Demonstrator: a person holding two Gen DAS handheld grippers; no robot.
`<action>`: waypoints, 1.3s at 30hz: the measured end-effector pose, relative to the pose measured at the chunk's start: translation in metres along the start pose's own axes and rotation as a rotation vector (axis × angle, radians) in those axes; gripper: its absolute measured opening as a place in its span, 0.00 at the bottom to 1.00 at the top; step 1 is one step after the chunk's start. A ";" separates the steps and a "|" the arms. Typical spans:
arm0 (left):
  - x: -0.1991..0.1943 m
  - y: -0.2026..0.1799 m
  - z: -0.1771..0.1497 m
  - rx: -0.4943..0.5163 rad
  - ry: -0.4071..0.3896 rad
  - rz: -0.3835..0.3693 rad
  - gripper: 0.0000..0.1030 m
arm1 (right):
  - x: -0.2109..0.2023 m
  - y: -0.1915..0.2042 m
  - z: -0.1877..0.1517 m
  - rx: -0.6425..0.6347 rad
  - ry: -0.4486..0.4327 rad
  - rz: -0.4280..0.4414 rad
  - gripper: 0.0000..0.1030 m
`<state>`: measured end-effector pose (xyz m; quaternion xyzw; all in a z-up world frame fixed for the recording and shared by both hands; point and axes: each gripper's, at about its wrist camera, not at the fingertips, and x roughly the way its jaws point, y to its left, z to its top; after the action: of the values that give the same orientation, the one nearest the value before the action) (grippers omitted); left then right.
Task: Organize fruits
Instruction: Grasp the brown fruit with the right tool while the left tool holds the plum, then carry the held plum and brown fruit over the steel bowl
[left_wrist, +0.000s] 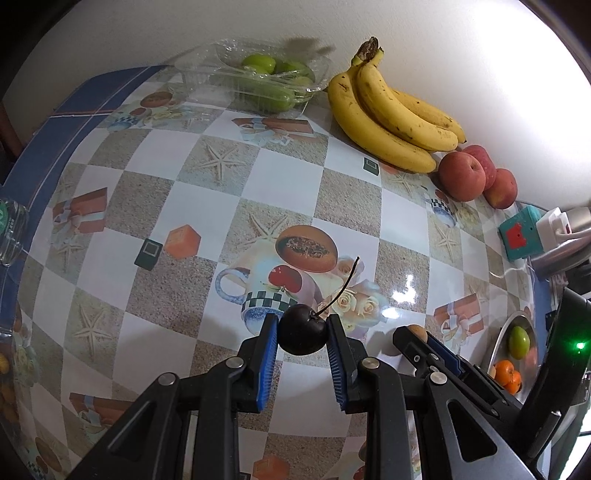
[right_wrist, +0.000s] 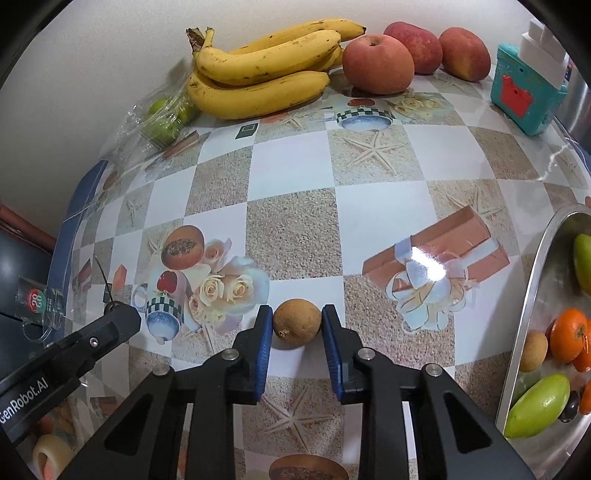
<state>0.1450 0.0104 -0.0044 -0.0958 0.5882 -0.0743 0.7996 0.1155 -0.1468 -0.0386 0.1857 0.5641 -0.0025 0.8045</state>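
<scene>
My left gripper (left_wrist: 302, 334) is shut on a dark cherry (left_wrist: 301, 330) with a long stem and holds it over the patterned tablecloth. My right gripper (right_wrist: 296, 323) is shut on a small round brown longan (right_wrist: 296, 322) just above the cloth. In the left wrist view the right gripper (left_wrist: 417, 334) shows at the lower right with the longan at its tip. A metal bowl (right_wrist: 532, 306) at the right holds green fruits, oranges and a longan. The bowl also shows in the left wrist view (left_wrist: 498, 339).
Bananas (left_wrist: 388, 107) and three red apples (left_wrist: 472, 177) lie by the back wall. A clear plastic tray (left_wrist: 258, 79) holds green fruits at the back left. A teal toy box (right_wrist: 524, 88) stands at the back right. A glass (left_wrist: 9, 232) sits at the left edge.
</scene>
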 end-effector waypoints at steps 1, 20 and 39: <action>0.000 0.000 0.000 -0.001 0.000 0.001 0.27 | -0.001 0.000 -0.001 0.001 0.001 0.002 0.27; -0.030 -0.021 -0.016 0.055 -0.061 0.011 0.27 | -0.053 -0.002 -0.025 0.035 -0.038 0.051 0.27; -0.080 -0.073 -0.045 0.137 -0.178 -0.060 0.27 | -0.123 -0.047 -0.050 0.151 -0.130 0.047 0.27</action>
<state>0.0778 -0.0450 0.0748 -0.0646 0.5053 -0.1293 0.8507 0.0156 -0.2004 0.0447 0.2583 0.5043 -0.0384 0.8231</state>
